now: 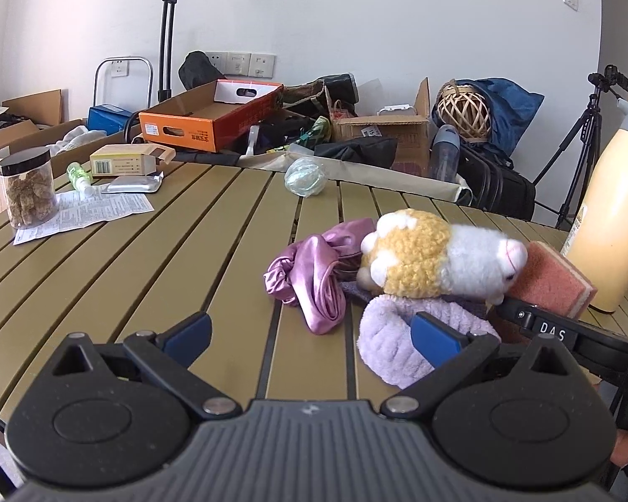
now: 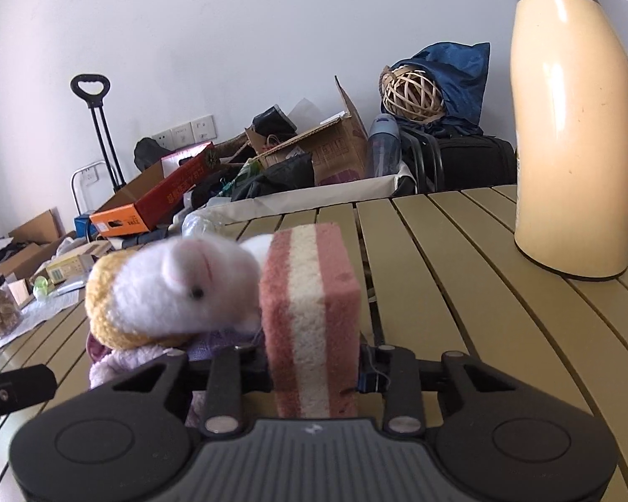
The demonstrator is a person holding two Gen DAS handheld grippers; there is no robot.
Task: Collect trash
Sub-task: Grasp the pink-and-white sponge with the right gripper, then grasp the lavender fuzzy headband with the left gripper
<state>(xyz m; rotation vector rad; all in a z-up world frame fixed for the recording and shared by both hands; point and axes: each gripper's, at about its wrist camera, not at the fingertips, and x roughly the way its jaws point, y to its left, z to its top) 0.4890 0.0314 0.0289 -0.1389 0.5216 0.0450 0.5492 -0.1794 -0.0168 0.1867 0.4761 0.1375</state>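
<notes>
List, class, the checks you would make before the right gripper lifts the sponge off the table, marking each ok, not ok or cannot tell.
1. Right gripper shut on the sponge: ok.
2. Sponge upright and centred between the jaws: ok.
3. Sponge clear of the plush toy: not ok, the toy leans on it.
4. Left gripper open and holding nothing: ok.
5. Flask standing apart from the sponge: ok.
6. Trash container in reach: cannot tell, none identified in either view.
</notes>
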